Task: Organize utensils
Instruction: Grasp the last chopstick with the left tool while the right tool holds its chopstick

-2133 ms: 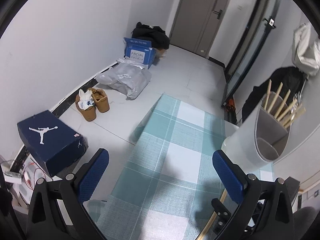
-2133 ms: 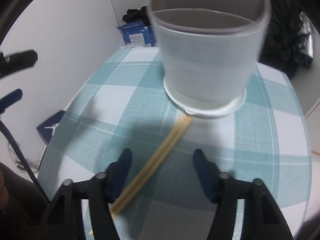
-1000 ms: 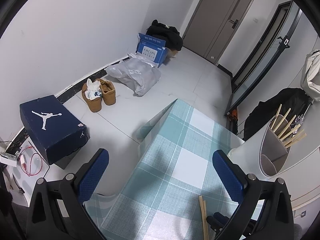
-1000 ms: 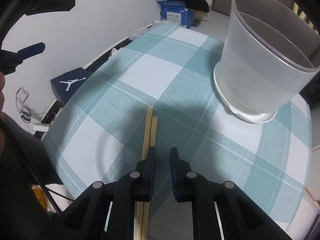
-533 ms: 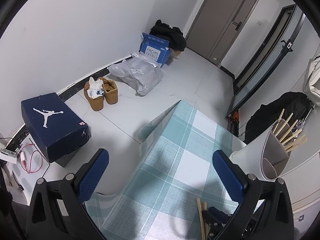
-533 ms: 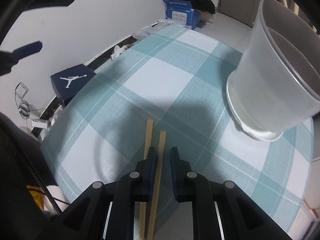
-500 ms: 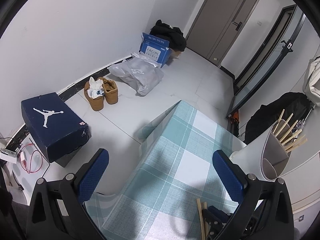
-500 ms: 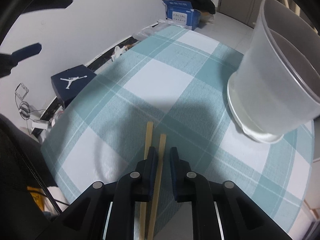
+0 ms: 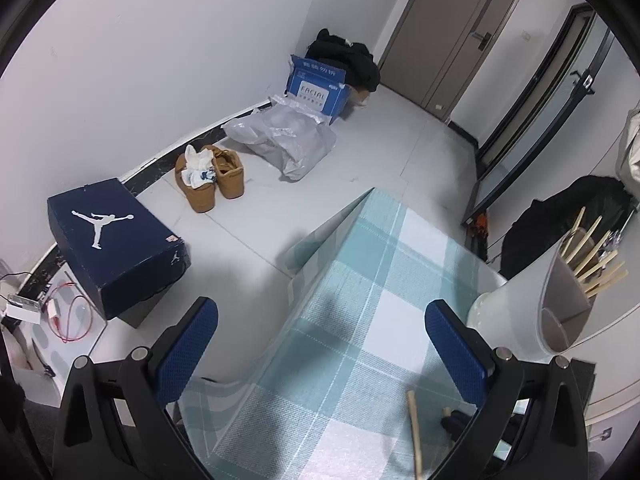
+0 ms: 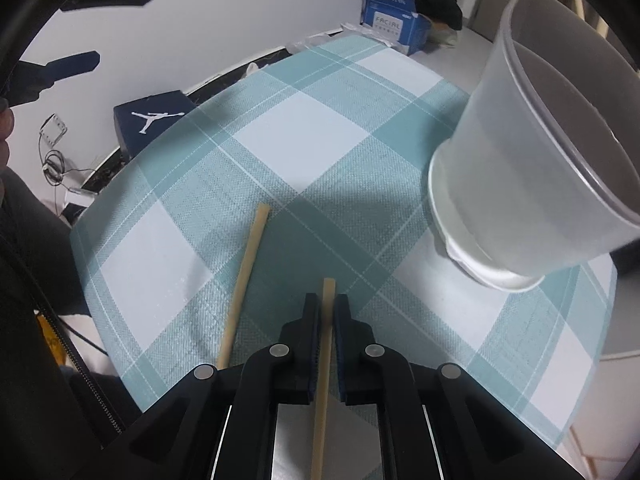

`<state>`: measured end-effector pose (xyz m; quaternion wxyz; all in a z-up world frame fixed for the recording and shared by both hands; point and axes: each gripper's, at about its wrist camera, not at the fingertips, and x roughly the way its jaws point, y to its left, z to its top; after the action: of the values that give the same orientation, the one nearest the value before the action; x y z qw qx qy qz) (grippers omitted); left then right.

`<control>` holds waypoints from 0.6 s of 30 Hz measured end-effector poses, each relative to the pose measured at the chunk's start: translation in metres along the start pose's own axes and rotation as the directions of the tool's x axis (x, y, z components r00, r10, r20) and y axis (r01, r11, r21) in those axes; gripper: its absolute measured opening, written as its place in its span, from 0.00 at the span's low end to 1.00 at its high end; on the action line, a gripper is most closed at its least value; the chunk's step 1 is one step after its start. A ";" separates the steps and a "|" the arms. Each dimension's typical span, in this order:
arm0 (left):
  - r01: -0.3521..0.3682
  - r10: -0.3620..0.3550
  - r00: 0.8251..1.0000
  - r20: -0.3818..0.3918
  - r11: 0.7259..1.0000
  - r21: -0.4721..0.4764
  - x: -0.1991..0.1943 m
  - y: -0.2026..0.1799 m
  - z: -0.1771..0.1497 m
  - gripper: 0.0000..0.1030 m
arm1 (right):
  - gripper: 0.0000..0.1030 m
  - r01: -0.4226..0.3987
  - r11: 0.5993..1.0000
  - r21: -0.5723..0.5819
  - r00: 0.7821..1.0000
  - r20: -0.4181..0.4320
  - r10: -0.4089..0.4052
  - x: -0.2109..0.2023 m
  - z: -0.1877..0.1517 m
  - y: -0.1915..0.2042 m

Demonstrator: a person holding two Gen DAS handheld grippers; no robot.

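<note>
Left wrist view: our left gripper [image 9: 320, 344] hangs wide and empty above the table edge [image 9: 320, 280]; holder [image 9: 528, 312] near the far right.

Right wrist view: our right gripper [image 10: 327, 312] pinches one chopstick [image 10: 326, 320]; its mate [image 10: 244, 280] lies alongside. Pick-up step, we judge; next, lift and tip into the holder [image 10: 532, 176], clear cloth between.

Navy shoebox [image 9: 116, 256], tan boots [image 9: 210, 176], blue carton [image 9: 318, 88]
</note>
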<state>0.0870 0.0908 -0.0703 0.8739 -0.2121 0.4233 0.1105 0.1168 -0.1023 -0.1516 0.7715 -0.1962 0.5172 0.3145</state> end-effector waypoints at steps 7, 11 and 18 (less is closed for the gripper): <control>0.022 -0.013 0.992 -0.123 0.997 0.073 0.020 -0.013 -0.015 0.99 | 0.05 -0.040 0.999 0.023 0.999 0.027 0.039 0.002 0.007 -0.002; 0.075 -0.042 0.977 -0.209 0.986 0.151 0.031 -0.033 -0.028 0.99 | 0.05 -0.094 0.988 0.125 0.990 0.115 0.079 -0.016 0.002 -0.021; 0.055 0.028 0.940 -0.339 0.971 0.233 0.052 -0.062 -0.050 0.94 | 0.05 -0.253 0.915 0.314 0.905 0.411 0.109 -0.089 -0.015 -0.076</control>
<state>0.1075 0.0131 -0.1213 0.8075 -0.1239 0.5766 0.0145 0.1350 -0.1921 -0.0773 0.8472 0.0640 0.4206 0.3182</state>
